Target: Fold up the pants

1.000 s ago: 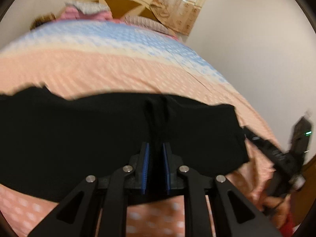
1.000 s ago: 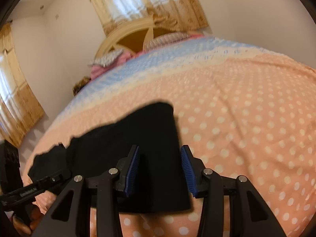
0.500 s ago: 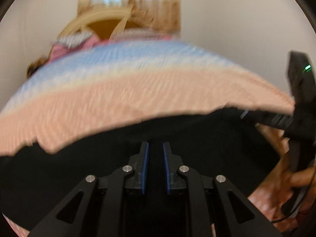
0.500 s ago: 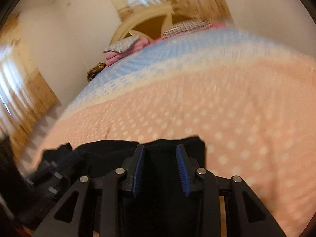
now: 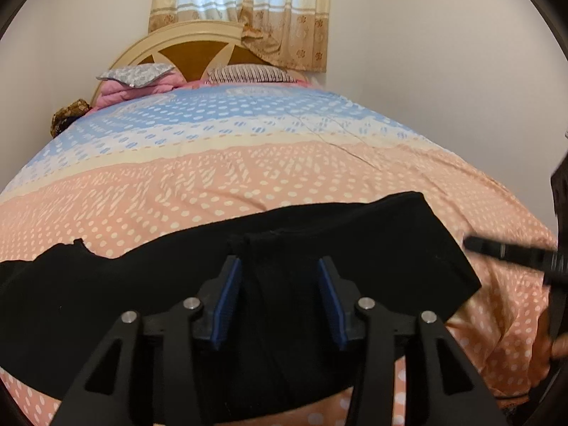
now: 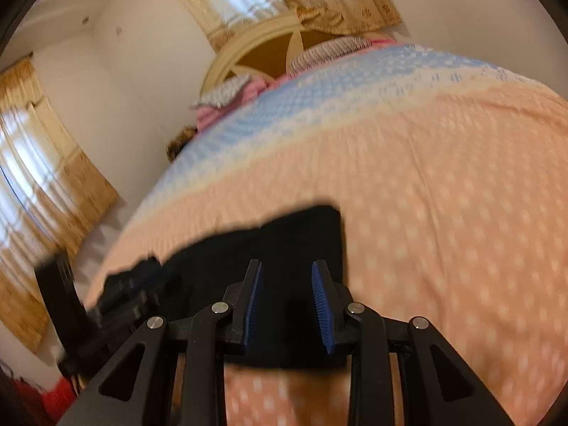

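Note:
The black pants lie flat across the near end of the bed, stretching from the left edge to a squared end at the right. A small raised fold sits in the cloth between my left fingers. My left gripper is open, low over the pants' middle, holding nothing. In the right wrist view the pants show their right end. My right gripper is open over that end, empty. The right gripper also shows at the right edge of the left wrist view.
The bed has a peach dotted cover with a blue band further back. Pillows and a cream headboard stand at the far end. A wall runs along the right. A curtained window is at the left.
My left gripper was shut on a pinch of the pants and has opened, leaving the cloth lying on the bed. My right gripper narrowed and then widened again over the right end.

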Demonstrator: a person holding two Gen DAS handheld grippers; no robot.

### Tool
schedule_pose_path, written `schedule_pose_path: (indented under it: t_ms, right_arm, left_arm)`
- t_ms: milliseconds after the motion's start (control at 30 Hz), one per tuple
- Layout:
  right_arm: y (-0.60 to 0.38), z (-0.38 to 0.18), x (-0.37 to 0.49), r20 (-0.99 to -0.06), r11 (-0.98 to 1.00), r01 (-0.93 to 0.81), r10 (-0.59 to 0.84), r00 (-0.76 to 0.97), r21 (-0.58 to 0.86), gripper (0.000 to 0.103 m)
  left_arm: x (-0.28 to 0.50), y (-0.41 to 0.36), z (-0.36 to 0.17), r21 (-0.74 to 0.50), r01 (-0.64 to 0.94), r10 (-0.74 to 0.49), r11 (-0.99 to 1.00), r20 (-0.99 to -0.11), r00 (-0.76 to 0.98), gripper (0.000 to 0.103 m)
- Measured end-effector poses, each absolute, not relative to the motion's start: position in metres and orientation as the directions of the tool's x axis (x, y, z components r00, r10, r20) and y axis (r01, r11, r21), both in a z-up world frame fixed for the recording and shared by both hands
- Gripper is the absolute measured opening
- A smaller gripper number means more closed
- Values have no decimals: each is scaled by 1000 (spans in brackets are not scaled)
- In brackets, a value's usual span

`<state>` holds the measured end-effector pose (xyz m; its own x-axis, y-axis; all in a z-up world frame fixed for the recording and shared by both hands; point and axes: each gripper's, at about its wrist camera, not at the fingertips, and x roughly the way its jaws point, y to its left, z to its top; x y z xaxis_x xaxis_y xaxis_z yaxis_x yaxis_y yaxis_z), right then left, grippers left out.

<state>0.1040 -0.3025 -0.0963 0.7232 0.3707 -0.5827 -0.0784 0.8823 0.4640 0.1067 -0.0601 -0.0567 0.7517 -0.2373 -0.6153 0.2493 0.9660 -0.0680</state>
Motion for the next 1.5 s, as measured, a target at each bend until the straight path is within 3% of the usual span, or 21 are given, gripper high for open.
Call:
schedule_pose_path:
  t_ms: [100,233,300,533,667,700,733,900,1033,1133,1233,1333,1500]
  right_arm:
    - [-292,-118,94,-639,903,-65,350,685,425,29]
    - [-292,-128,95,-614,898,-44,335,714,439,30]
    - [-290,-127,95,-620,902,-38,326,713,430,31]
    - [-273,-87,83,-575,945,-53,240,782,323,31]
    - [-249,-79,101,-564,932,-109,300,769,347,31]
    - [-237,-78,108,-556,920,-142,338,760,365,31]
    - [-223,-77,114,-549,914,-177,365,752,364,31]
    - [-155,-88,140,-552,892,-296,446,705,342,31]
    - [-119,-121,158,-629,907,-289,421,654,306,32]
    - [-117,-118,154,-600,905,-294,424,678,308,39]
    - [-122,-103,146,-551,884,-295,459,697,363,39]
    - [-104,-84,135,-495,869,-371,492,716,328,40]
    - [-53,-84,133,-525,826,-487,558,643,283,40]
  left_arm:
    - [113,-64,-72,-21,238,-194,971,-653,733,48]
    - [113,-54,-81,-62,218,-204,974,-655,727,57]
    - [110,-52,-75,-65,214,-204,975,-654,728,57]
    - [103,-47,-69,-71,217,-210,974,-649,731,57]
    - [102,-31,-65,-91,206,-216,974,-646,733,59]
    - [103,-26,-64,-90,199,-209,976,-648,733,65]
    - [103,-14,-61,-81,179,-188,981,-648,738,70]
    - [97,45,-54,-35,44,-57,998,-640,766,72]
    - [81,118,-55,-24,-121,77,992,-649,757,76]
    - [68,175,-60,-52,-269,171,962,-655,736,77]
    - [57,227,-66,-122,-396,224,910,-657,720,77]
    - [52,259,-73,-188,-477,250,859,-659,709,77]
    - [55,276,-86,-237,-507,233,828,-678,697,77]
